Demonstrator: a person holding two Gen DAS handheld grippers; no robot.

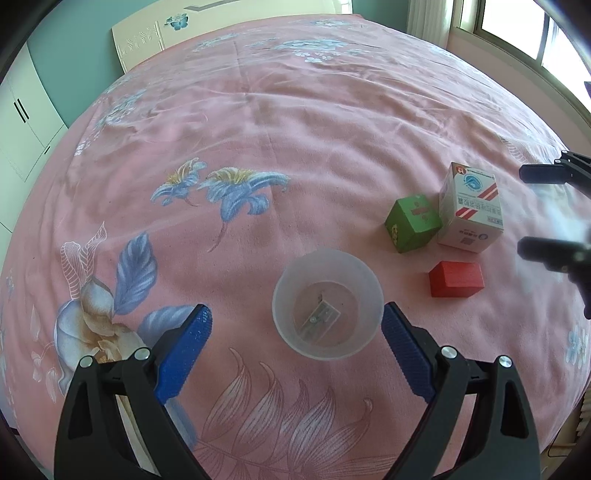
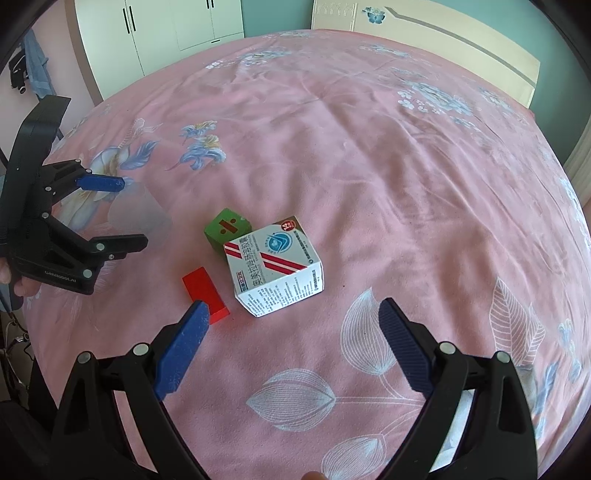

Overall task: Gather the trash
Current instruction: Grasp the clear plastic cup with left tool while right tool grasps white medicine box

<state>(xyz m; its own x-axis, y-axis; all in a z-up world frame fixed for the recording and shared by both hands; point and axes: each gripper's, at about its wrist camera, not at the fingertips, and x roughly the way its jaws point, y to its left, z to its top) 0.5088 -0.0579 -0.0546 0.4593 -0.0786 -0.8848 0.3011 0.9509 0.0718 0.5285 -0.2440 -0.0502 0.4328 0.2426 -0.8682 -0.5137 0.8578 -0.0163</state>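
A translucent plastic cup [image 1: 327, 303] stands on the pink bedspread with a small foil scrap [image 1: 320, 318] inside. My left gripper [image 1: 295, 317] is open, its blue fingers to either side of the cup without touching it. To the right lie a green cube [image 1: 413, 223], a white medicine box [image 1: 471, 208] and a red block [image 1: 456, 278]. My right gripper [image 2: 290, 314] is open and empty, just short of the white medicine box [image 2: 275, 264], its left finger over the red block [image 2: 205, 290]. The green cube [image 2: 227, 229] sits behind the box. The cup [image 2: 142, 214] shows faintly.
The pink floral bedspread [image 1: 277, 129] covers the bed. A cream headboard [image 1: 155, 37] stands at the far end. White wardrobes [image 2: 166, 26] stand beyond the bed, a window [image 1: 517, 26] to the right. The left gripper [image 2: 122, 212] shows in the right wrist view.
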